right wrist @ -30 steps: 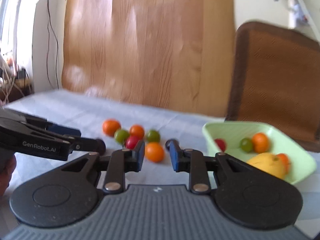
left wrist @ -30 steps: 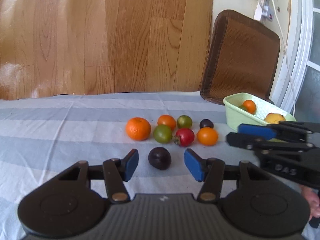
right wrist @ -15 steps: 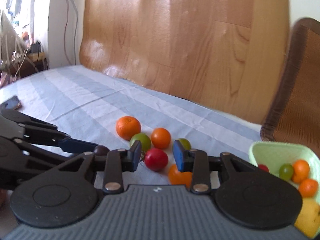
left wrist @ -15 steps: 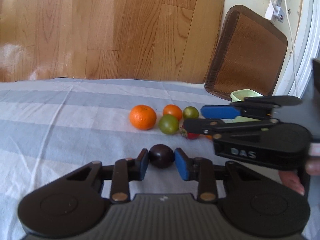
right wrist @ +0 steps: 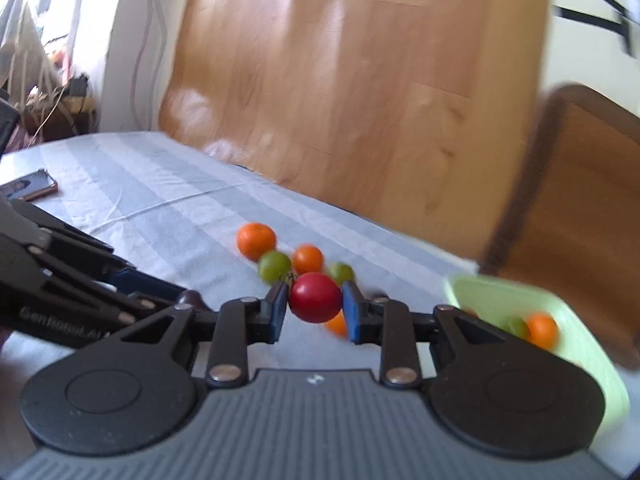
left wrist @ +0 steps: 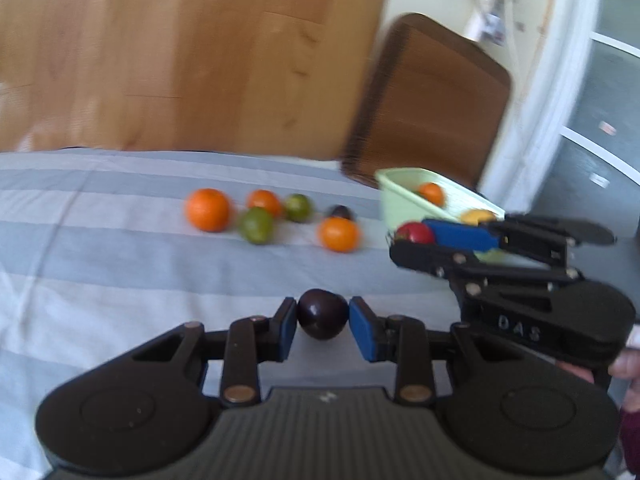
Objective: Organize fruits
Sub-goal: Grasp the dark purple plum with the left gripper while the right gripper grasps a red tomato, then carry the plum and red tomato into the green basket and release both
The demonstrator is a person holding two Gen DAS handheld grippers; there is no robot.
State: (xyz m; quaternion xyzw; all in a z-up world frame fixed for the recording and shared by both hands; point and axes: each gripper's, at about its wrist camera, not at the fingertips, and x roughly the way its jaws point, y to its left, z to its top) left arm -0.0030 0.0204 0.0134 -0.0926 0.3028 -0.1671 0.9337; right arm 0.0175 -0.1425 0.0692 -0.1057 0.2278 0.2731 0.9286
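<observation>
A dark plum [left wrist: 322, 314] sits between the blue pads of my left gripper [left wrist: 322, 322], which is shut on it just above the striped cloth. My right gripper [right wrist: 315, 305] has a red tomato [right wrist: 315, 297] between its pads; its jaws are closing and the pads touch the fruit on both sides. In the left wrist view that tomato [left wrist: 414, 233] is up off the cloth beside the pale green basket [left wrist: 394, 192]. Several loose fruits remain on the cloth: a large orange [left wrist: 207, 209], a green one [left wrist: 256, 225] and a small orange [left wrist: 338, 234].
The green basket [right wrist: 576, 344] at the right holds several small fruits and a yellow one. A brown chair back [left wrist: 432, 108] stands behind it. A phone [right wrist: 28, 185] lies at the table's far left. A person's hand [left wrist: 628, 360] holds the right gripper.
My left gripper closed on the dark plum. My right gripper took the red tomato out of the cluster and carried it towards the basket.
</observation>
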